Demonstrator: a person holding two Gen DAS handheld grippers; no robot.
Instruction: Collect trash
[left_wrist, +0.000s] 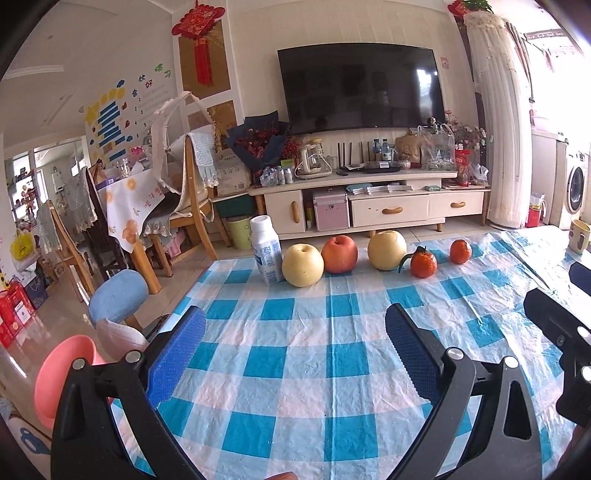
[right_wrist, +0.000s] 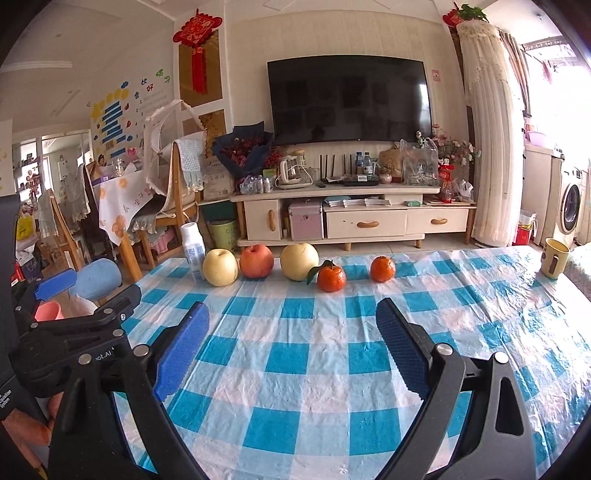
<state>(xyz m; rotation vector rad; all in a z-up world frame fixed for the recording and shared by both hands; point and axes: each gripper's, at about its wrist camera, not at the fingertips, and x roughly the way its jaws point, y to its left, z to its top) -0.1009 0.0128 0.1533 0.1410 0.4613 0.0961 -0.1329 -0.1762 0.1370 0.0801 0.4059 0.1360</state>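
Observation:
A white plastic bottle (left_wrist: 266, 250) with a blue label stands upright at the far left of a row of fruit on the blue-and-white checked tablecloth (left_wrist: 314, 369). The right wrist view shows the same bottle (right_wrist: 194, 251) at the left end. My left gripper (left_wrist: 295, 347) is open over the cloth, well short of the row, nothing between its blue pads. My right gripper (right_wrist: 291, 343) is likewise open and empty above the cloth. The left gripper (right_wrist: 55, 291) shows at the right wrist view's left edge.
In the row stand a yellow pear (left_wrist: 303, 265), a red apple (left_wrist: 340, 254), another pear (left_wrist: 386, 249) and two tangerines (left_wrist: 423, 263) (left_wrist: 460, 251). A yellow mug (right_wrist: 554, 257) sits far right. A pink bin (left_wrist: 62, 373) and blue stool (left_wrist: 118, 295) stand left of the table.

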